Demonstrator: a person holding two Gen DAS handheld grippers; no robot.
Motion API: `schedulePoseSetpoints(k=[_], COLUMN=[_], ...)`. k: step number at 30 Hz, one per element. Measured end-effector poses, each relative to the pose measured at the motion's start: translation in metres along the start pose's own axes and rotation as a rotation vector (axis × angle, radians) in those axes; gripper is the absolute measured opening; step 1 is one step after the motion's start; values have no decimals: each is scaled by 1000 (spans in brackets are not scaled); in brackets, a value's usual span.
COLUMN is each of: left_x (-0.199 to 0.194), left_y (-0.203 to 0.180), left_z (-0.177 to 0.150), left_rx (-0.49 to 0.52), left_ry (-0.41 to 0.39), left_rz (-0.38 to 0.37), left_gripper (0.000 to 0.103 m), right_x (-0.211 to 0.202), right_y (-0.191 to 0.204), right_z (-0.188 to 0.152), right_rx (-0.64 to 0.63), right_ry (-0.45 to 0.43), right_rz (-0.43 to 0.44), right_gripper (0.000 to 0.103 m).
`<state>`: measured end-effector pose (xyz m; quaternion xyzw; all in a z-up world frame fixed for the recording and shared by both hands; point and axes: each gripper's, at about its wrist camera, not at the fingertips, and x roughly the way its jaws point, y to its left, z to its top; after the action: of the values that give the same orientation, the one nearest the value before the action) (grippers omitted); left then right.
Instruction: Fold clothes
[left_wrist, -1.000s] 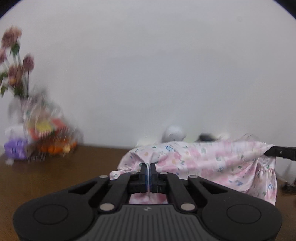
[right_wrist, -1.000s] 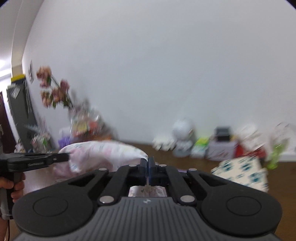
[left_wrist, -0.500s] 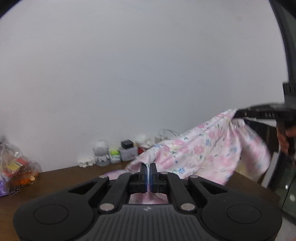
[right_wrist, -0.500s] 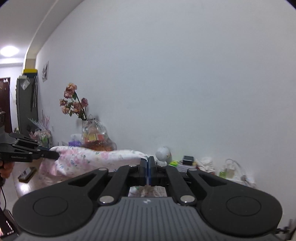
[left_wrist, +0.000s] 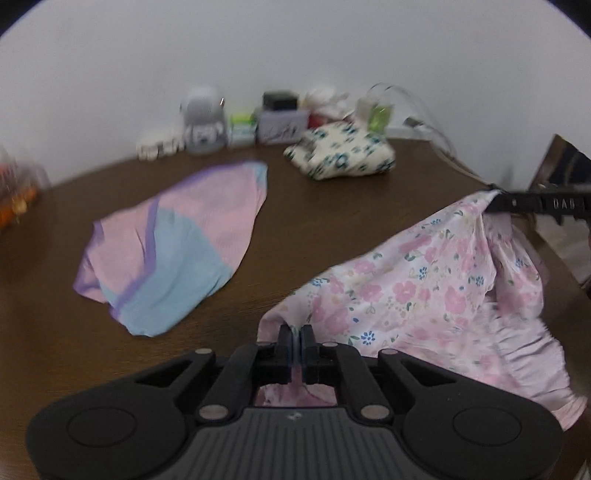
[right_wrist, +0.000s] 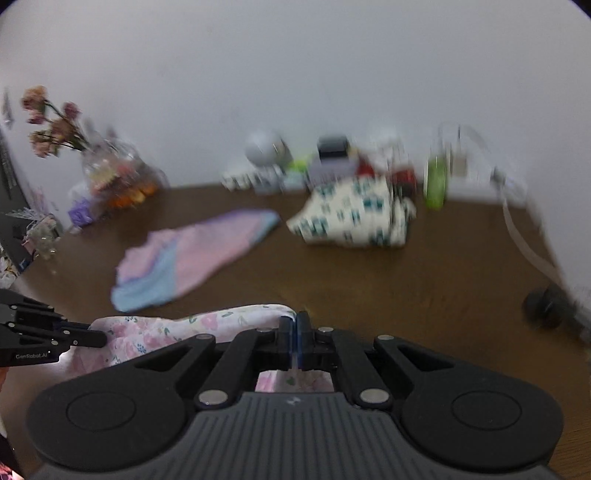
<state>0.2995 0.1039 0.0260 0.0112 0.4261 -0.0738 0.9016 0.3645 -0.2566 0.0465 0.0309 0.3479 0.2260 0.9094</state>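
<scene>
A pink floral garment (left_wrist: 424, 291) hangs stretched between my two grippers above the brown table (left_wrist: 321, 221). My left gripper (left_wrist: 295, 332) is shut on one edge of it. My right gripper (right_wrist: 294, 321) is shut on the other edge and shows in the left wrist view (left_wrist: 495, 205) at the far right. The floral garment also shows in the right wrist view (right_wrist: 166, 328), with the left gripper (right_wrist: 101, 338) at its left end. A pink, blue and purple garment (left_wrist: 173, 243) lies flat on the table. A cream garment with teal flowers (left_wrist: 340, 155) lies bunched near the wall.
Small items stand along the wall: a white round device (left_wrist: 203, 118), boxes (left_wrist: 282, 122), a green bottle (right_wrist: 436, 177) and a cable (left_wrist: 432, 125). A flower vase (right_wrist: 55, 125) and snack bags (right_wrist: 118, 181) stand at the left. A dark object (right_wrist: 546, 306) lies at the table's right edge.
Both grippers have tipped down from facing the wall to facing the table and carried the floral garment lower with them. Both stay shut on it.
</scene>
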Motion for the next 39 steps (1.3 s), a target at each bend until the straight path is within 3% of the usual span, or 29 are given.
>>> schedulePoseSetpoints(k=[5,6,7,8,10,11,13,15,20,25,31,36,39], left_x=[19,21,20,17,11,5,-16,-40,-98,-118,-103,-84,-74], left_y=[4,4,3,3,4,6,6,6,-5,-27,-56,-75,-78], left_z=[3,4,3,2,0,-2,-8,-15,-56,-100,-130,-139,-139], left_rx=[-1,-1,0,2,7,12,27,44,116,188,258,331,350], left_ry=[-15,-23,-32,-44,-84,-113,-168,-222,-338,-383,-298,-246,-215], left_rz=[32,39,45,53,88,110,146,174,191,147,127,176,199], left_gripper=[18,22,36,55,76,79,85,88,100,101,99,86,64], right_x=[37,39,42,45,47,44,28,7,-52,-77,-72,-61,-54], right_y=[-10,-9,-9,-9,-10,-10,-10,-7,10,23,34,46,52], right_z=[-8,-10,-11,-10,-9,-9,-11,-14,-36,-76,-114,-125,-127], right_rx=[21,19,18,19,16,12,-8,-43,-197,-291,-344,-422,-456], right_ry=[16,17,18,16,1,-18,-64,-104,-165,-155,-122,-133,-130], right_rz=[10,2,-7,-21,-51,-64,-70,-85,-112,-148,-169,-223,-247], right_gripper=[3,8,16,26,81,87,90,100,103,102,99,96,91])
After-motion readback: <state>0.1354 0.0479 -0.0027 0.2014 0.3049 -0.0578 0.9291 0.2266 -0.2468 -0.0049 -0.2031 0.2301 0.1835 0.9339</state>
